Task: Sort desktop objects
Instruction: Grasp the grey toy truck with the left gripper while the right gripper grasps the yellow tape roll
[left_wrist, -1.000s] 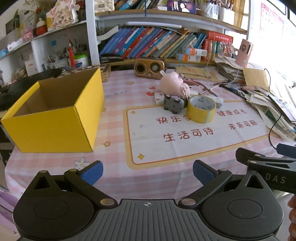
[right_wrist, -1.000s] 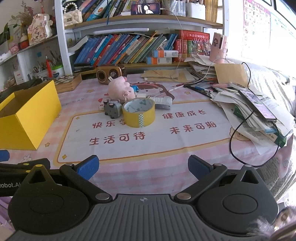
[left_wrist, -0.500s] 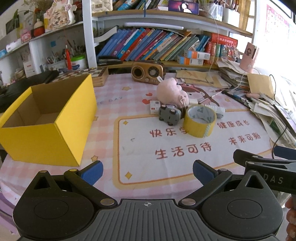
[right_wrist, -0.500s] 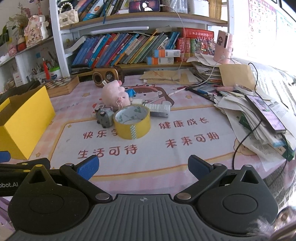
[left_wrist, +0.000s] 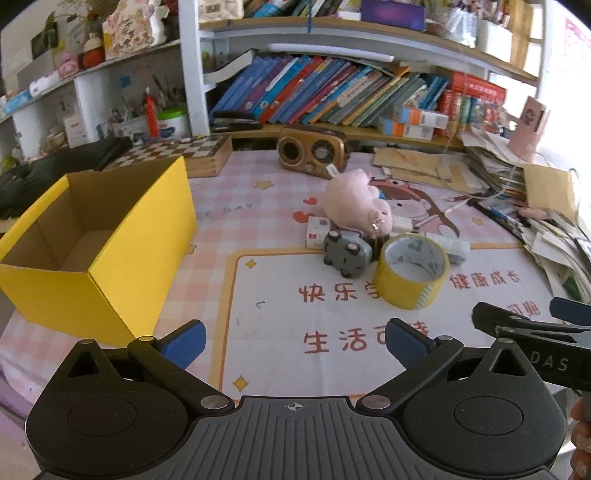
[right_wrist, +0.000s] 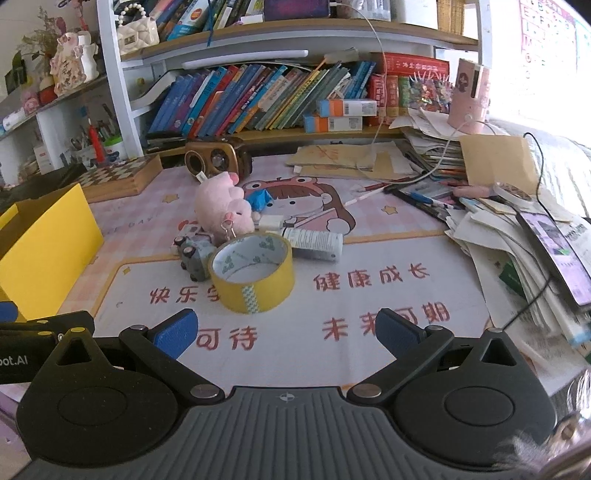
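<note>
The left tongs (left_wrist: 295, 341) hang wide apart and hold nothing, low over the table (left_wrist: 229, 221). At 10 o'clock an open yellow box (left_wrist: 110, 251) stands with nothing visible inside. At 1 o'clock a yellow tape roll (left_wrist: 412, 273) lies flat, a grey toy car (left_wrist: 346, 253) just beside it at its 9 o'clock, and a pink plush (left_wrist: 356, 203) behind both. A radio (left_wrist: 312, 153) sits at 12 o'clock near the books (left_wrist: 332, 92). The right tongs (left_wrist: 535, 325) reach in at 3 o'clock.
</note>
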